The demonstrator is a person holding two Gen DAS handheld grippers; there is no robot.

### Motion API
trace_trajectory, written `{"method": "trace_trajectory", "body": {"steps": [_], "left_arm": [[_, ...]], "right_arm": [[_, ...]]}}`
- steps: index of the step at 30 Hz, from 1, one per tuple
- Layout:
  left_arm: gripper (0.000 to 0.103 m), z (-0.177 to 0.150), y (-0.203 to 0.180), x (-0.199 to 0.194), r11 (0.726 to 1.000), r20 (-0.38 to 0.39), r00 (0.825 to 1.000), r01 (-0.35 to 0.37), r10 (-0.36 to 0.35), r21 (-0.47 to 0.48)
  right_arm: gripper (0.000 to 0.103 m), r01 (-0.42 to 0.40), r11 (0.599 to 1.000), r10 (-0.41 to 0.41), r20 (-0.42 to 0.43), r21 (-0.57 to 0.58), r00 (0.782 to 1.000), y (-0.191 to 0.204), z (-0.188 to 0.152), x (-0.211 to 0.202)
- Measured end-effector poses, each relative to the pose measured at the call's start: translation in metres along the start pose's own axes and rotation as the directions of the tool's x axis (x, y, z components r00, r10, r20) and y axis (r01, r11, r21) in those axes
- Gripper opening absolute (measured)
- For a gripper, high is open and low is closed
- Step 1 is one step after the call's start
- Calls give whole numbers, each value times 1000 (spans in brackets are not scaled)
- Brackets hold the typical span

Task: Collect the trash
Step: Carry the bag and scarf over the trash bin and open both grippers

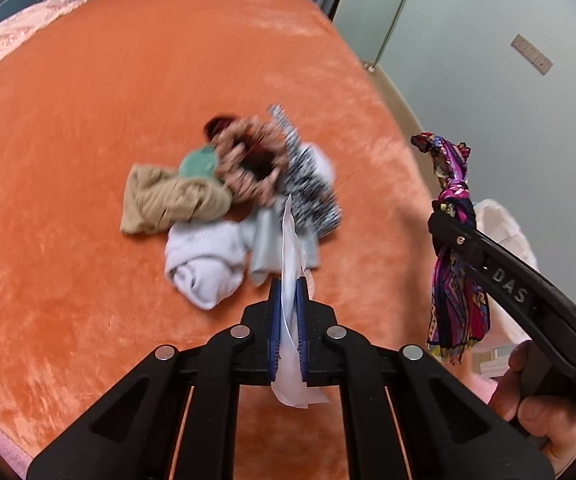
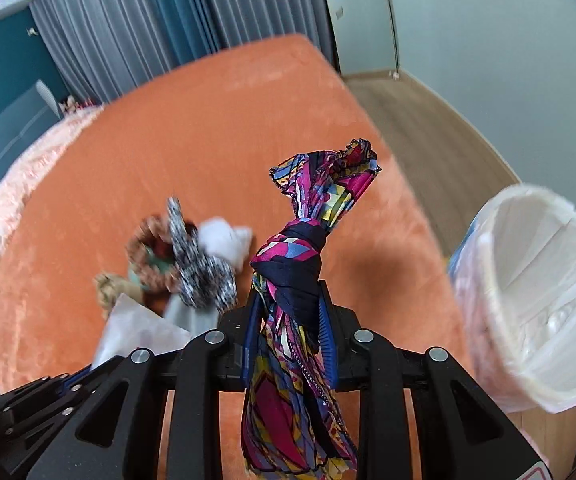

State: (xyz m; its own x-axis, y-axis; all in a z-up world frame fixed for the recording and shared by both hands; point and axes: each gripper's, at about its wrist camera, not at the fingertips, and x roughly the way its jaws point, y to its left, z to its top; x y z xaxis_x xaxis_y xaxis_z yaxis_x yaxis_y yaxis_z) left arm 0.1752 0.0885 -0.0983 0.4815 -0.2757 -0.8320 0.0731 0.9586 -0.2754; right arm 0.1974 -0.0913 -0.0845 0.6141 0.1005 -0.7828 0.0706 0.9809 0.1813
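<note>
My left gripper (image 1: 288, 284) is shut on a white paper scrap (image 1: 291, 252) and holds it above the orange bed (image 1: 87, 120). The scrap also shows in the right wrist view (image 2: 135, 324) at lower left. My right gripper (image 2: 288, 300) is shut on a knotted multicoloured scarf (image 2: 288, 264), held up over the bed's right side; it also shows in the left wrist view (image 1: 454, 208). A pile of clothes and small items (image 1: 223, 192) lies mid-bed beyond both grippers. A white-lined bin (image 2: 540, 300) stands to the right of the bed, open toward me.
A pink blanket (image 1: 7, 40) covers the bed's far left. Grey and blue curtains (image 2: 135, 28) hang behind the bed. Wooden floor (image 2: 428, 128) and a pale wall lie to the right.
</note>
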Motion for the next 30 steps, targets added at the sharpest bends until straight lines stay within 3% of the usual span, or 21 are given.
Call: {"method": "trace_trajectory", "body": {"steps": [15,30], "left_arm": [[7,31,-114,-67,981,161,981,76,-106,181],[7,37,-248,-65,924,161,963,147,-215,352]], "right_arm": [[25,40,997,-54,215,66,975,-73,36,-113],[25,127,974,-172,250,186,953,-168,26,-152]]}}
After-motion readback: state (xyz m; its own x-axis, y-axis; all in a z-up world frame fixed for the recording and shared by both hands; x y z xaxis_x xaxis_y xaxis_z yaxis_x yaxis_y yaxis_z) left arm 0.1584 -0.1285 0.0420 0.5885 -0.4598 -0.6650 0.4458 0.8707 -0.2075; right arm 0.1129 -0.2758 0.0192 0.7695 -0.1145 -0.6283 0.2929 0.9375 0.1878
